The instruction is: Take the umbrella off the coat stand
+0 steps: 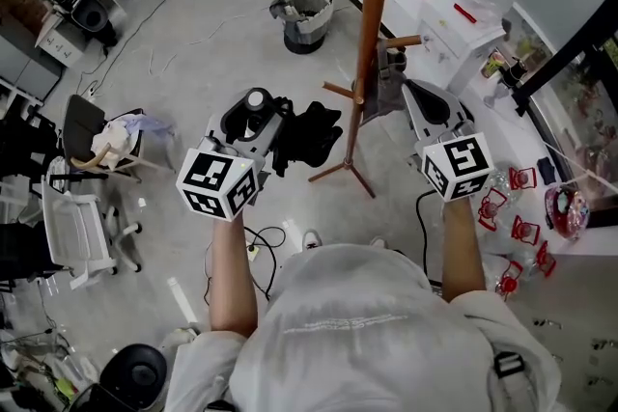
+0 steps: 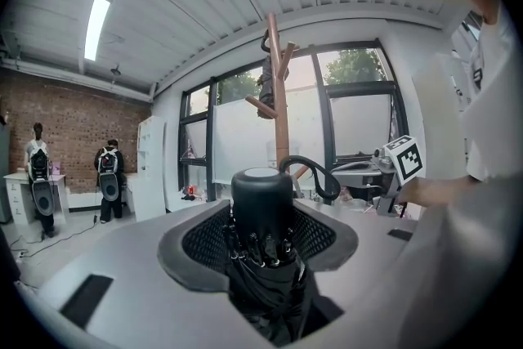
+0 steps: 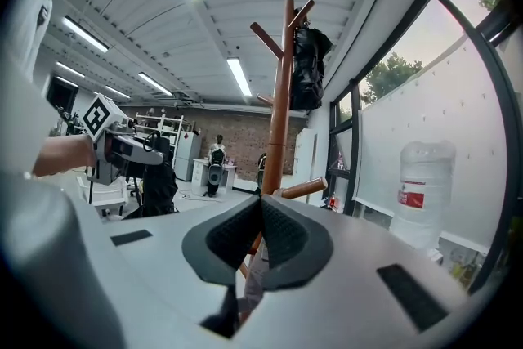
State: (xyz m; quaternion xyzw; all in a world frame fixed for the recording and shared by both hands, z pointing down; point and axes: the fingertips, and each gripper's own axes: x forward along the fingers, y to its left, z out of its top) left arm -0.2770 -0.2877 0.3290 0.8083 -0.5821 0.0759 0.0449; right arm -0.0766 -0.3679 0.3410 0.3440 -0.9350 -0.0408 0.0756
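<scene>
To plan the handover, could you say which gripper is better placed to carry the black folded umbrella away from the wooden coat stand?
Left, probably: the left gripper is clamped on the black folded umbrella, while the right gripper is shut beside the wooden coat stand.

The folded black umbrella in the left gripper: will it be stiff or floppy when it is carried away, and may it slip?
The umbrella is probably stiff at its round cap, which sits between the left gripper's ribbed pads, so slipping seems unlikely. Its loose black fabric hangs crumpled in the head view and will likely flop and swing.
</scene>
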